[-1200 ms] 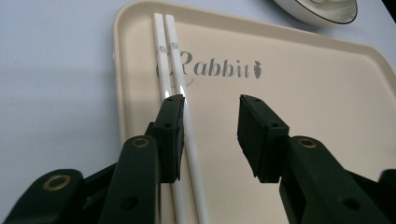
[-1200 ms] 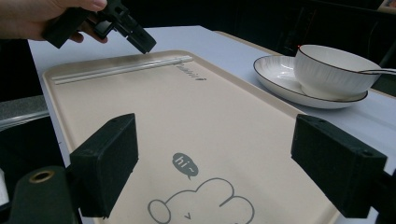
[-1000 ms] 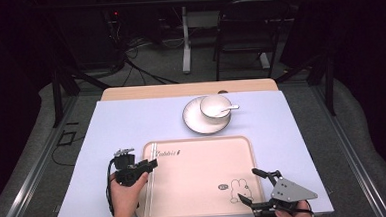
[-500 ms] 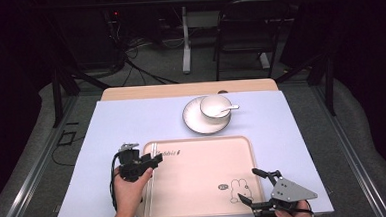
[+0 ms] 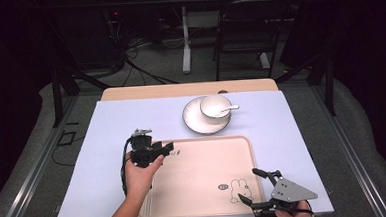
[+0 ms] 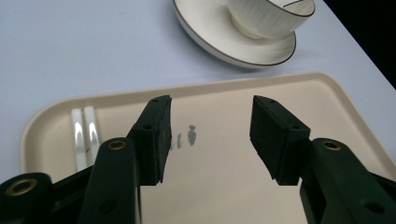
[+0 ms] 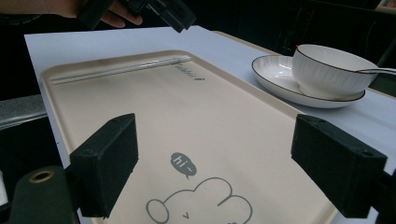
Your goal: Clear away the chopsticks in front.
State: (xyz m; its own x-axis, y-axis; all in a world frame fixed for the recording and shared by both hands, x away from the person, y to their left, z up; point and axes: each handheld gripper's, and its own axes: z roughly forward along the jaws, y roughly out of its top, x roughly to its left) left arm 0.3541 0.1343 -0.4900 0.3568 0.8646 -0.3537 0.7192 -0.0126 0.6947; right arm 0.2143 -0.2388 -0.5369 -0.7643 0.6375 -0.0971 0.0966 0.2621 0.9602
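Note:
A beige tray [image 5: 204, 168] with a rabbit drawing lies at the table's near middle. Two white chopsticks [image 6: 86, 135] lie side by side along its left end, also seen as chopsticks [image 7: 116, 69] in the right gripper view. My left gripper [image 5: 169, 148] hovers over the tray's far left corner. The left gripper [image 6: 211, 105] is open; its jaws have just been opening and nothing is between them. My right gripper [image 5: 247, 184] stands open at the tray's near right corner, and the right gripper [image 7: 215, 140] is empty.
A white bowl [image 5: 215, 106] with a spoon [image 5: 229, 108] in it sits on a saucer [image 5: 196, 122] just beyond the tray. A pale blue mat [image 5: 112, 142] covers the table. Chairs and desk legs stand behind the table's far edge.
My left gripper has risen and moved toward the tray's far left corner, with its jaws spread wider. The right gripper has kept still.

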